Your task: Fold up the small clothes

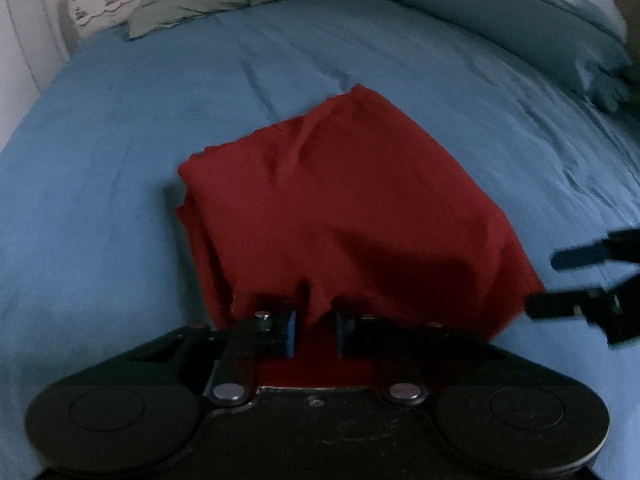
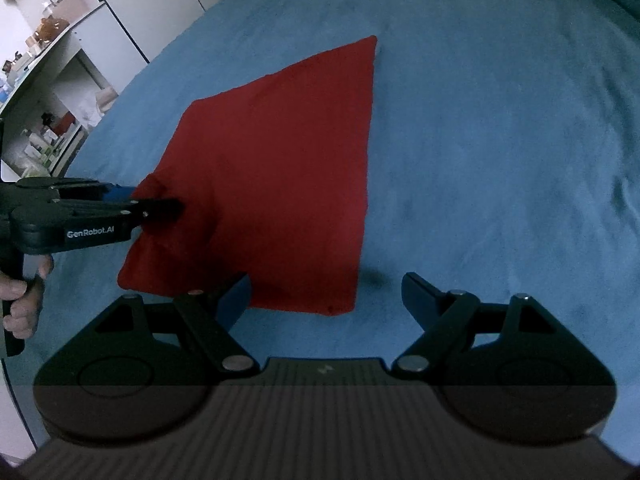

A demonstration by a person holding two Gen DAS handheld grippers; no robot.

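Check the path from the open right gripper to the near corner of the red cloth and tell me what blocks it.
Nothing visible does. The right gripper hangs open just short of the red cloth, with only bare blue bedsheet between. The left gripper pinches the cloth's far-left edge, clear of that path.

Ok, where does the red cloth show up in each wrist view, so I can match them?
Left wrist: red cloth fills the centre, its near edge pinched in the left gripper.
Right wrist: red cloth lies left of centre, beyond the open right gripper.
Shared landmark: the blue bedsheet under it, and the green cloth far behind.
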